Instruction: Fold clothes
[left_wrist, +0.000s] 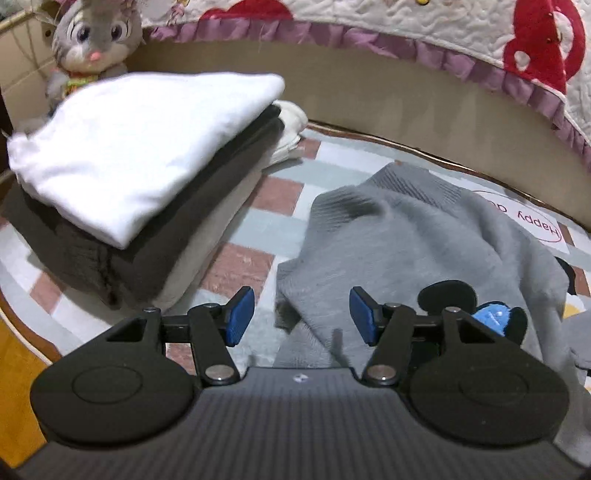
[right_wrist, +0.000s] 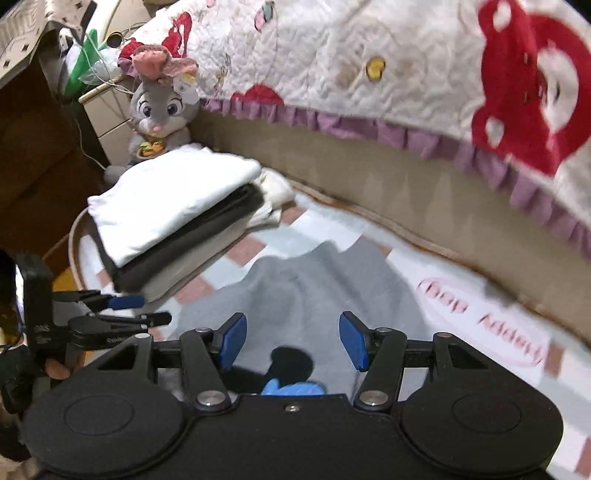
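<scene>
Left wrist view shows the left claw (left_wrist: 301, 315) spread wide with nothing between its blue pads (left_wrist: 240, 315), hovering over the near left edge of a grey sweater (left_wrist: 413, 236). The sweater lies rumpled on a checked mat (left_wrist: 280, 192), its ribbed hem toward the bed, a black and blue cartoon patch (left_wrist: 476, 306) showing just beyond the right finger. To the left sits a stack (left_wrist: 122, 206) of folded clothes, a white piece on top of dark and beige ones, with a plush rabbit (left_wrist: 92, 40) behind it. A quilted bedcover (left_wrist: 461, 48) with a purple frill hangs over the bed edge at the back. Right wrist view, partly blurred, shows the right claw (right_wrist: 293, 339) likewise wide open and empty above the sweater (right_wrist: 314, 280), the patch (right_wrist: 291, 369) right under its fingers. The left claw (right_wrist: 140, 308) appears at the left edge, near the stack (right_wrist: 177, 221). Pink lettering (right_wrist: 484, 321) marks the mat right of the sweater.
</scene>
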